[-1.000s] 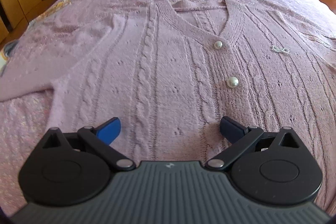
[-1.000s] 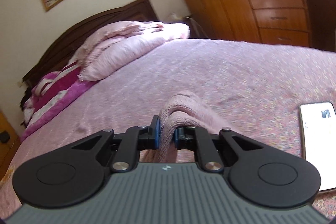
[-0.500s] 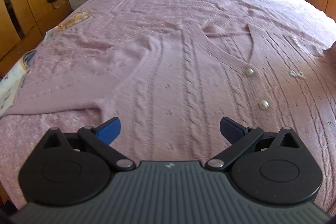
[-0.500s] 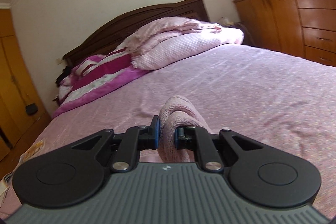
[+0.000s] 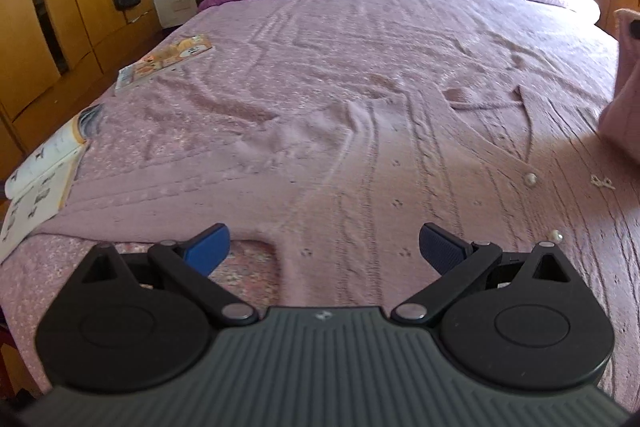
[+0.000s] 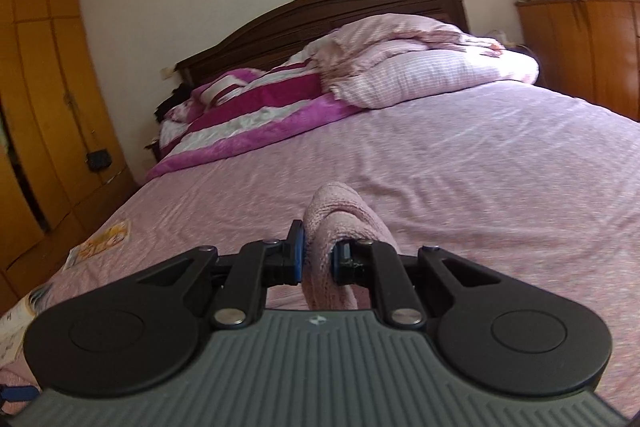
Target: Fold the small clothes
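Note:
A pink cable-knit cardigan (image 5: 392, 163) with pearl buttons lies flat on the pink bedspread, its left sleeve (image 5: 168, 195) stretched out to the left. My left gripper (image 5: 324, 247) is open and empty, low over the cardigan's lower left body near the armpit. My right gripper (image 6: 318, 259) is shut on a bunched fold of the cardigan's other sleeve (image 6: 340, 211) and holds it lifted above the bed. That lifted sleeve also shows at the right edge of the left wrist view (image 5: 624, 83).
Open magazines lie at the bed's left edge (image 5: 40, 183) and further up (image 5: 164, 63). A folded magenta blanket (image 6: 256, 115) and a pink duvet (image 6: 420, 67) sit at the headboard. Wooden wardrobes (image 5: 52, 7) stand left, a dresser (image 6: 580, 47) right.
My left gripper has drawn back and to the left, toward the cardigan's left side, staying open. My right gripper has swung leftward with the sleeve held lifted.

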{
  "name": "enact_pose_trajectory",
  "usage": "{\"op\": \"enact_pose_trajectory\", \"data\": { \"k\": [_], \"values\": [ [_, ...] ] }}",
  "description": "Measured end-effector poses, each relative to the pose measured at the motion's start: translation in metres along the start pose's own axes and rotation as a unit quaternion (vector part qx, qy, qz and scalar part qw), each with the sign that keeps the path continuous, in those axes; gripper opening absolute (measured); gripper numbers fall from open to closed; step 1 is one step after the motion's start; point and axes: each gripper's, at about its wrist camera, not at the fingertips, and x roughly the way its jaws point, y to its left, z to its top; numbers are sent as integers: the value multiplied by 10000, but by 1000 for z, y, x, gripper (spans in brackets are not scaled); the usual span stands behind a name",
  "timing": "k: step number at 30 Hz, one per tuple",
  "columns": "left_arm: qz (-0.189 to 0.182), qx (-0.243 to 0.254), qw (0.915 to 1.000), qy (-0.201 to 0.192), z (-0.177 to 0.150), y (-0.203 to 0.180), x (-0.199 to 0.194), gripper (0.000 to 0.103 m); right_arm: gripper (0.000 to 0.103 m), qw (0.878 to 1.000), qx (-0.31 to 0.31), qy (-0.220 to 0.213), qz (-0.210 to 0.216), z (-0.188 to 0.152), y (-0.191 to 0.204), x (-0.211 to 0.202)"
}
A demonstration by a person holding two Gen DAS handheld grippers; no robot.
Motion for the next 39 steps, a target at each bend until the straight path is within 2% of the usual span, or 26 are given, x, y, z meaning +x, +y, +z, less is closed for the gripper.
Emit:
{"op": "enact_pose_trajectory", "data": {
  "k": [4,10,14,17,19,21,23,24,29,34,39],
  "values": [
    [45,-87,10000,0,-3,11,3,103,14,9993,-258,200,190,-20,40,19],
    [81,-221,9997,114,-10,23,12,103,14,9953,-429,796,358,-65,80,57],
    [84,-244,9995,159,-14,27,17,103,14,9914,-478,1132,460,-94,90,76],
    [81,-260,9995,185,-15,28,19,103,15,9873,-327,1427,610,-108,82,91],
    [73,-277,9994,208,-16,28,21,103,24,9832,-188,1647,762,-114,74,103],
    [70,-286,9993,228,-16,27,22,103,55,9765,69,1896,1022,-117,67,110],
    [50,-289,9993,228,-16,25,22,103,71,9704,399,1958,1353,-118,61,110],
    [28,-277,9994,219,-16,23,22,103,74,9684,502,1987,1423,-117,59,109],
    [-70,-220,9996,169,-10,12,21,103,76,9633,622,2096,1555,-104,53,90],
    [-243,-69,9997,74,-5,-6,17,103,80,9700,392,1929,1424,-88,36,56],
    [-644,18,9979,-36,2,-26,13,103,82,9861,-41,1528,649,-85,7,22]
  ]
}}
